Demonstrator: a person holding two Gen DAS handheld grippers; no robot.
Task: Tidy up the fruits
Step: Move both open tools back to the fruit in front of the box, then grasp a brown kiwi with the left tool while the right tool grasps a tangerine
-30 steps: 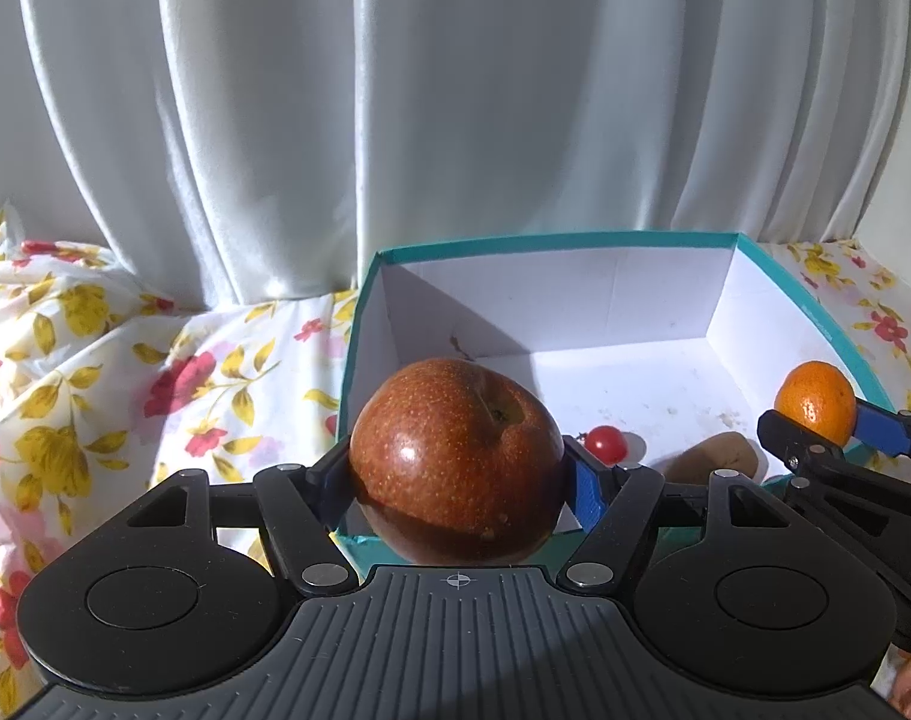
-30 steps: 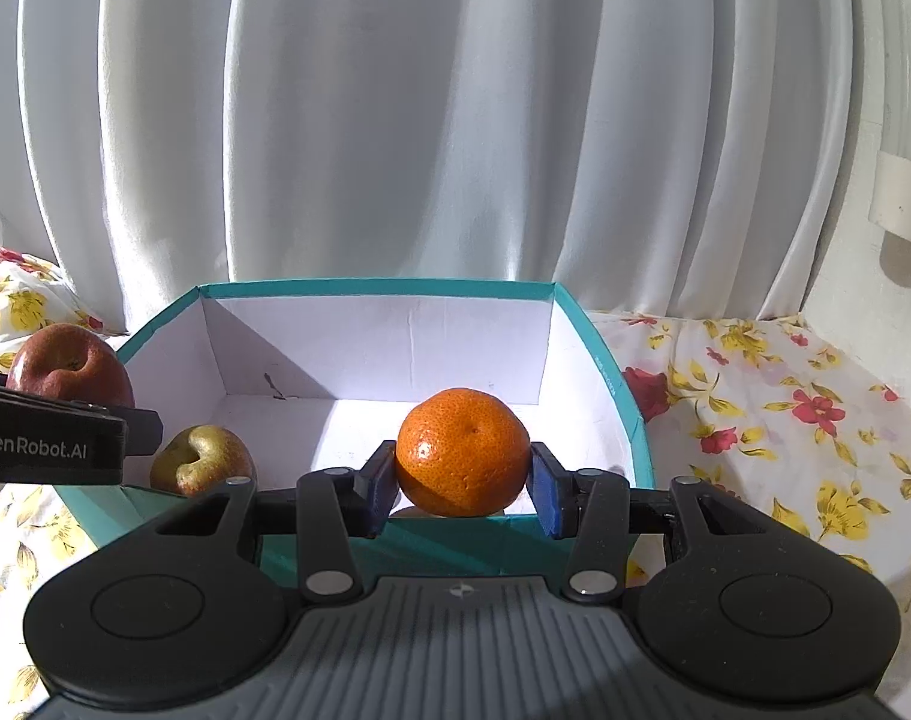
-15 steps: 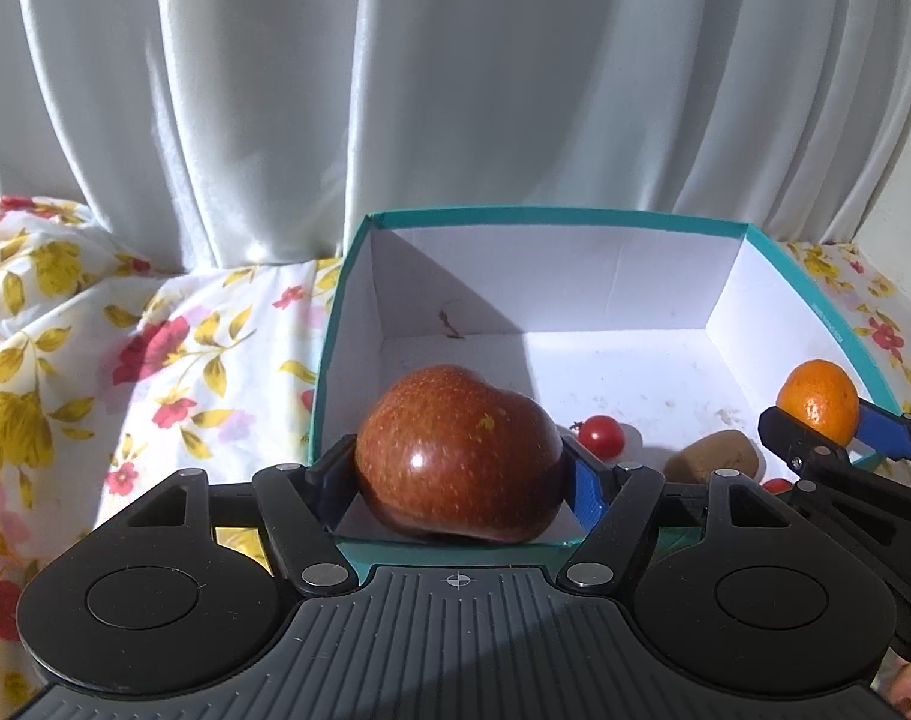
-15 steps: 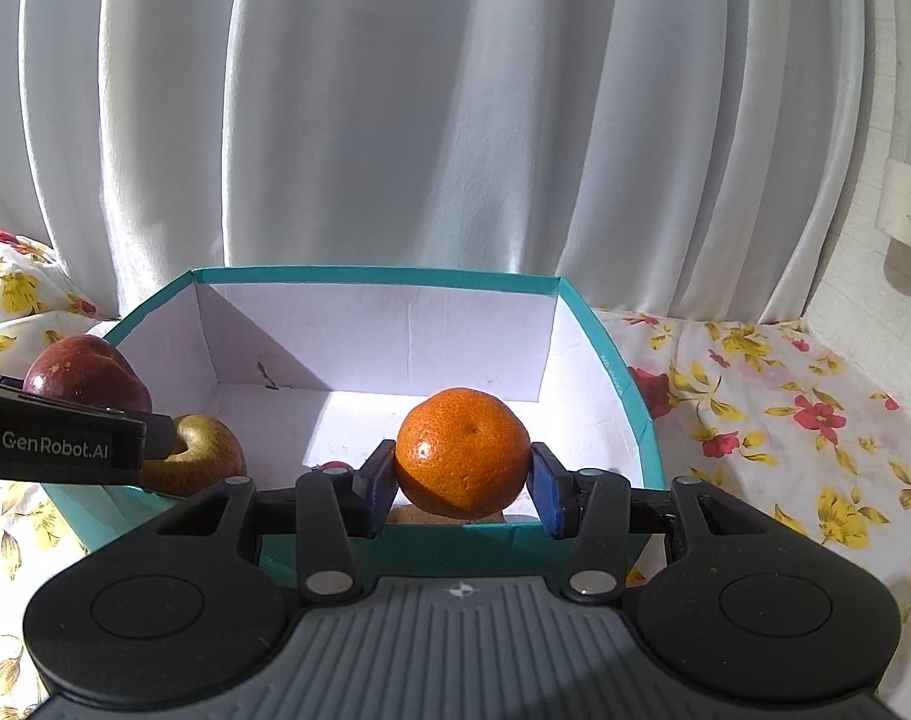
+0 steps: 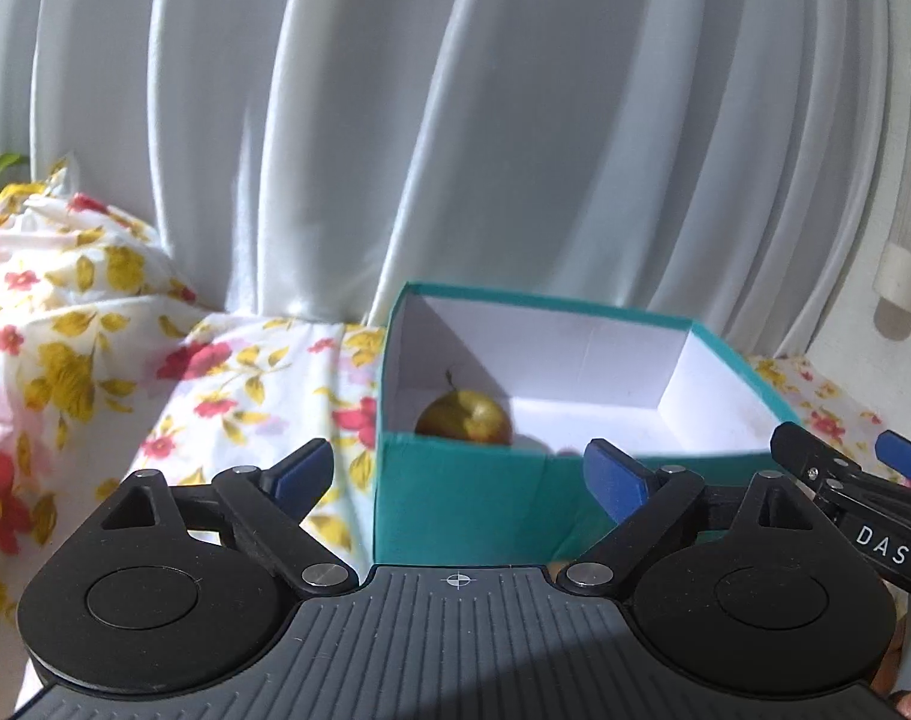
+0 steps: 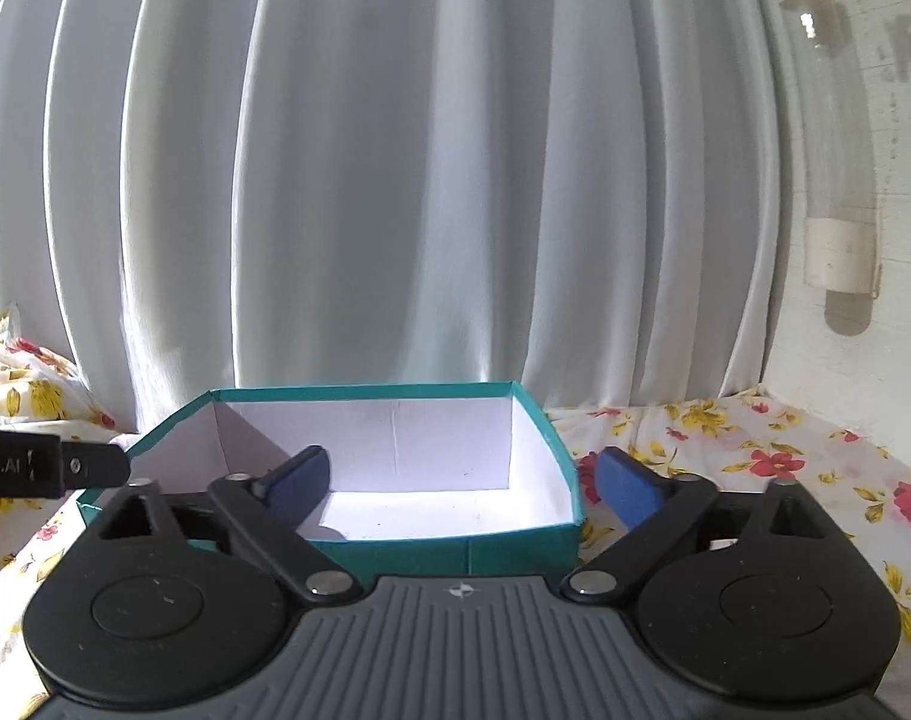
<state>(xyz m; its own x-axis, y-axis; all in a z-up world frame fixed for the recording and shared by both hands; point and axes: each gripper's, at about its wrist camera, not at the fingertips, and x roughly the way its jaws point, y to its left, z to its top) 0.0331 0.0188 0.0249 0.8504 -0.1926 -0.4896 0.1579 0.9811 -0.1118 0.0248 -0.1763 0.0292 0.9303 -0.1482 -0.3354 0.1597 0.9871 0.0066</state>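
Observation:
A teal box (image 5: pixel 473 498) with a white inside sits on the floral cloth; it also shows in the right wrist view (image 6: pixel 455 552). A yellow-brown apple (image 5: pixel 464 417) lies in the box's near left corner. My left gripper (image 5: pixel 464 474) is open and empty, just in front of the box's near wall. My right gripper (image 6: pixel 461 480) is open and empty, in front of the box; it shows at the right edge of the left wrist view (image 5: pixel 851 468). The red apple and the orange are not in view; the near wall hides most of the box floor.
A floral cloth (image 5: pixel 95 360) covers the surface around the box, bunched up at the left. White curtains (image 6: pixel 395 180) hang close behind the box. A white wall with a clear tube (image 6: pixel 839 180) stands at the right.
Both grippers have opened and drawn back from the box. The red apple has left the left gripper and the orange has left the right gripper; neither is visible now.

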